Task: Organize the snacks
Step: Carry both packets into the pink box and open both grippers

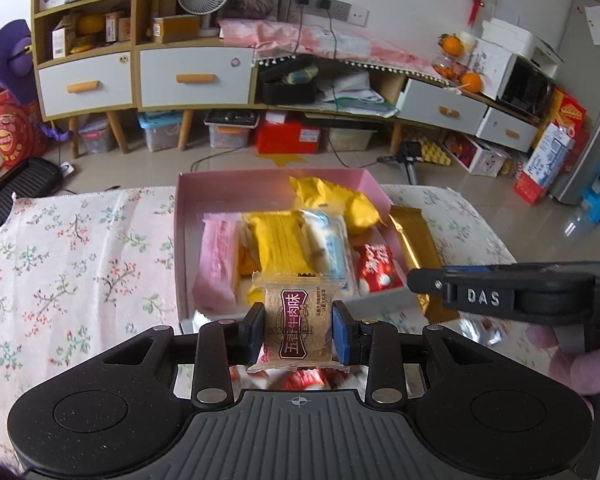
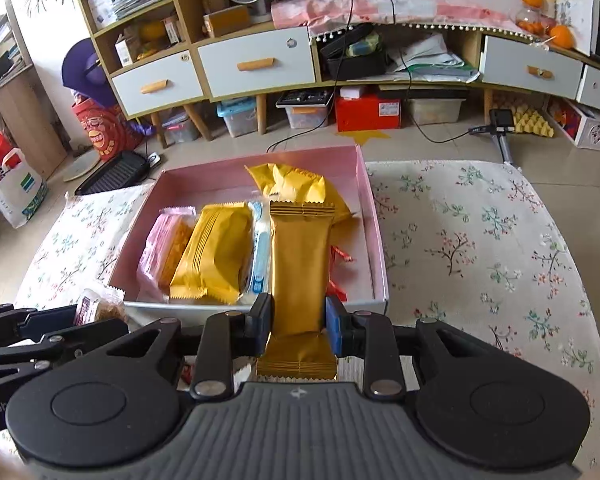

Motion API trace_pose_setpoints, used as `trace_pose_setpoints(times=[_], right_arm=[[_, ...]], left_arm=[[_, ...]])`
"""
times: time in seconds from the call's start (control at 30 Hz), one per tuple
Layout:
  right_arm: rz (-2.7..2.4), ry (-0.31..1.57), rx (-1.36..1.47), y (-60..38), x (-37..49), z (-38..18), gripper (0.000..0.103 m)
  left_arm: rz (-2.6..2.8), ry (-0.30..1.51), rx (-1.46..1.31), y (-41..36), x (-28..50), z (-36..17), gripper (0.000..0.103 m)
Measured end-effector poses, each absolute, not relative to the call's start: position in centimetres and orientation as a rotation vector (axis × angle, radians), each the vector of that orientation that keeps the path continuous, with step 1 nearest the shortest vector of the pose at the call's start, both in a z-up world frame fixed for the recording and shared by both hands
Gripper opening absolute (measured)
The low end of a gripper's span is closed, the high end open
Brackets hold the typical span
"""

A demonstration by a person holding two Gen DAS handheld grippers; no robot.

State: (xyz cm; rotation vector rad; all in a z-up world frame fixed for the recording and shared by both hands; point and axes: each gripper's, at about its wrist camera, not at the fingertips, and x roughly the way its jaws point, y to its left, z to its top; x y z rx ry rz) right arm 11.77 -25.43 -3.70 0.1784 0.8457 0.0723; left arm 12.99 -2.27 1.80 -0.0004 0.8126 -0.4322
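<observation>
Pink cardboard box (image 1: 188,208) just beyond both sets of jaws, open-topped, set on a floral-clothed surface (image 1: 80,248). Packed inside: pink packet (image 1: 216,264), yellow wafer pack (image 1: 278,240), white-and-blue packet (image 1: 326,244), red-and-white packet (image 1: 376,268), puffy yellow bag (image 1: 332,196) at the far end.

Left gripper (image 1: 298,330): jaws nearly closed, pads pressed on either side of a small square beef snack (image 1: 294,316) in clear wrap, held upright just short of the box's near wall. More red wrappers (image 1: 300,380) glimpsed below the jaws, blurred.

Right gripper (image 2: 298,326): jaws likewise narrow, clamped on a long gold packet (image 2: 300,264) whose far end reaches out over the box's contents.

Seen only from the left wrist: right gripper's finger crossing in from the right, gold packet slanting over the box's right wall, a hand (image 1: 580,364) behind it. Seen only from the right wrist: left gripper's black fingers (image 2: 40,332) low to the left with the beef snack beside the box's near corner, and the bare cloth to the right of the box.
</observation>
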Motion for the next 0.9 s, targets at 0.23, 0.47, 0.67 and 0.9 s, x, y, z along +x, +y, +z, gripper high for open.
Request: trace_pose_setpoints(times=[0.23,0.47,0.67,0.9], right_arm=[[0.030,0.833,0.092,-24.5,13.9,-4.1,0.026],[0.003,0.837,0.091,-24.2,16.0,-4.9,0.026],[-0.004,0.827,0.085,-23.7,16.7,-5.1,0.026],[-0.003,0.831,0.074,-23.5,16.9,-5.3,0.028]], left_arm=[[-0.411,0.839,0.005,-2.7,16.4,0.8,0.032],[-0.389,0.860,0.028,-3.5,18.8,-0.8,0.032],[-0.366,0.862,0.052,-4.0,19.9,-1.7,0.032],[-0.372,0.832,0.089,-4.6,20.2,-1.7,0.035]])
